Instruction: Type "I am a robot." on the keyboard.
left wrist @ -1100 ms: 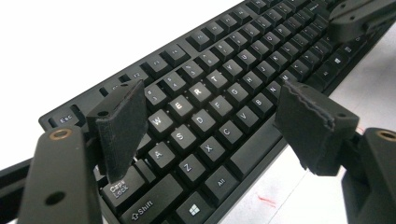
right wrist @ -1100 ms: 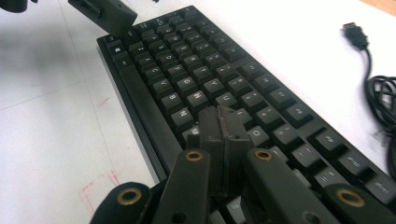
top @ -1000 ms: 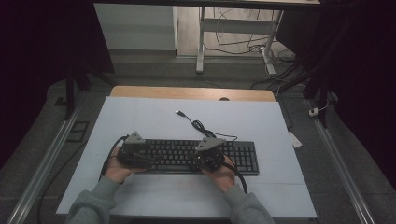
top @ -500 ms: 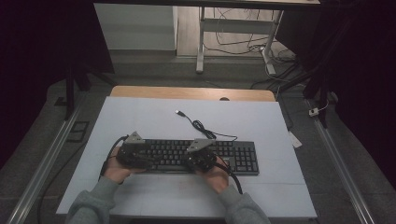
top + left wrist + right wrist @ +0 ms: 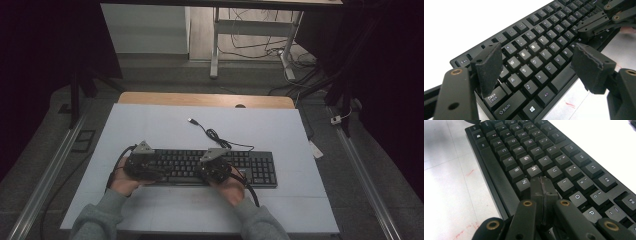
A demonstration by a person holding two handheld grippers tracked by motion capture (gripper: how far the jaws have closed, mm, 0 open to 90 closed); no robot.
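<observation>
A black keyboard [image 5: 195,165] lies across the near part of the white table top [image 5: 165,130]. My left gripper [image 5: 145,164] hovers over its left end. In the left gripper view the keyboard [image 5: 534,50] lies under my left gripper [image 5: 536,66], which is open, its pads [image 5: 489,66] spread over the A, S and Z keys with nothing between them. My right gripper [image 5: 214,169] is over the middle of the keyboard. In the right gripper view it [image 5: 543,185] is shut and empty, its tip low over the keyboard [image 5: 529,157] near J and K.
The keyboard's cable [image 5: 215,136] coils behind it on the table and ends in a loose USB plug [image 5: 191,120]. A wooden strip [image 5: 200,99] runs along the table's far edge. Metal rails [image 5: 47,170] flank the table. Grey sleeves [image 5: 95,220] enter from the bottom.
My right gripper has shifted a little to the left along the keyboard. The left gripper and the keyboard have stayed where they were.
</observation>
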